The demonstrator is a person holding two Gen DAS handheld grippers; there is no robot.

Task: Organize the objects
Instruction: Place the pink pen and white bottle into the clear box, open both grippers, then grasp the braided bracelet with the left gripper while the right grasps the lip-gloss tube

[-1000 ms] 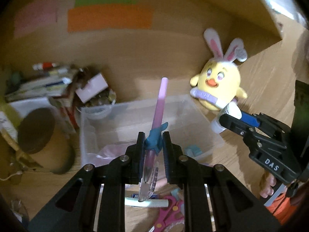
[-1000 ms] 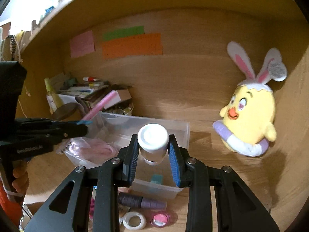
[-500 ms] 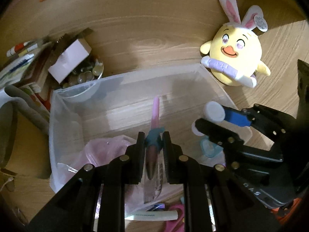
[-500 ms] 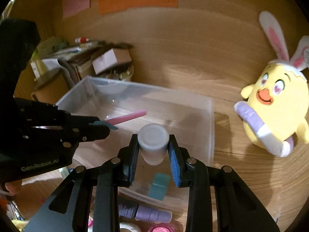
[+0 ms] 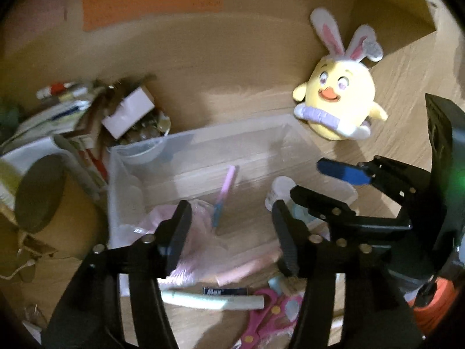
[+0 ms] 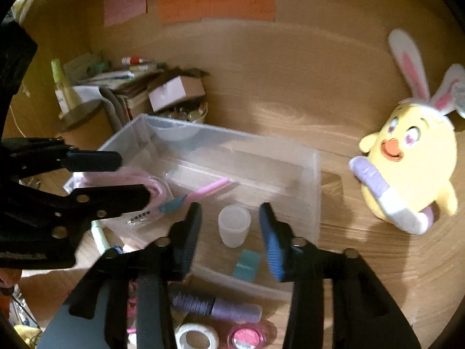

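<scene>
A: Where are the things found?

B: Both are seen inside the clear bin. The white cup stands directly between the spread jaws of the right tool, unheld. The pink pen lies just ahead of the left tool, which is likewise open and empty, its long axis pointing away.

A: What room is left?

B: Bin walls are close on each side; upward withdrawal is judged clearest.
</scene>
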